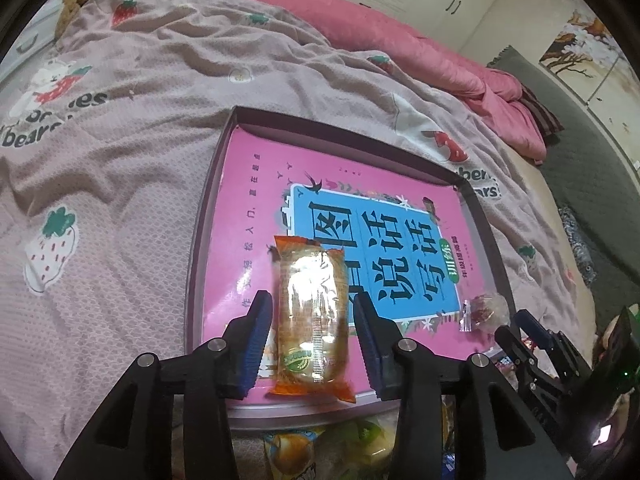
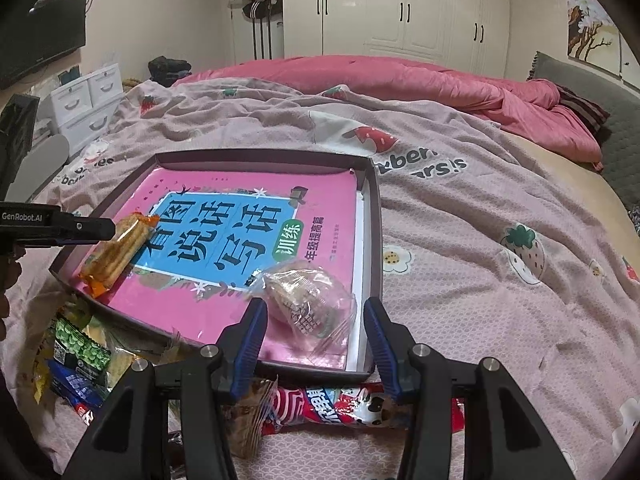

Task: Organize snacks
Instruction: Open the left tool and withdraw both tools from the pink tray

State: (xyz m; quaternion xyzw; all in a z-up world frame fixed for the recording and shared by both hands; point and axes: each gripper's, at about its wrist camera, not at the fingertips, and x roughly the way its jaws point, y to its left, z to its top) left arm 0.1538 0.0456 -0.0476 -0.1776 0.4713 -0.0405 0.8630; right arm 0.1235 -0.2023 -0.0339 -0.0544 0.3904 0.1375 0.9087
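Observation:
A shallow tray [image 1: 208, 216] [image 2: 376, 240] lies on the bed with a pink and blue book [image 1: 248, 200] [image 2: 160, 300] flat inside it. An orange biscuit packet [image 1: 312, 312] [image 2: 112, 256] rests on the book at the tray's near left edge. My left gripper [image 1: 311, 298] [image 2: 96, 228] straddles it, open, with a thin gap at each pad. A clear wrapped pastry [image 2: 308, 300] [image 1: 484, 308] lies in the near right corner of the tray. My right gripper [image 2: 315, 304] [image 1: 520, 328] stands open around it, with a gap showing at the right pad.
Loose snacks lie on the blanket before the tray: a green packet [image 2: 80, 348], a blue one [image 2: 76, 388], a long red one [image 2: 340, 404] and yellow-green ones [image 1: 320, 448]. A pink quilt [image 2: 440, 80] is heaped at the far side. White drawers [image 2: 88, 100] stand at the left.

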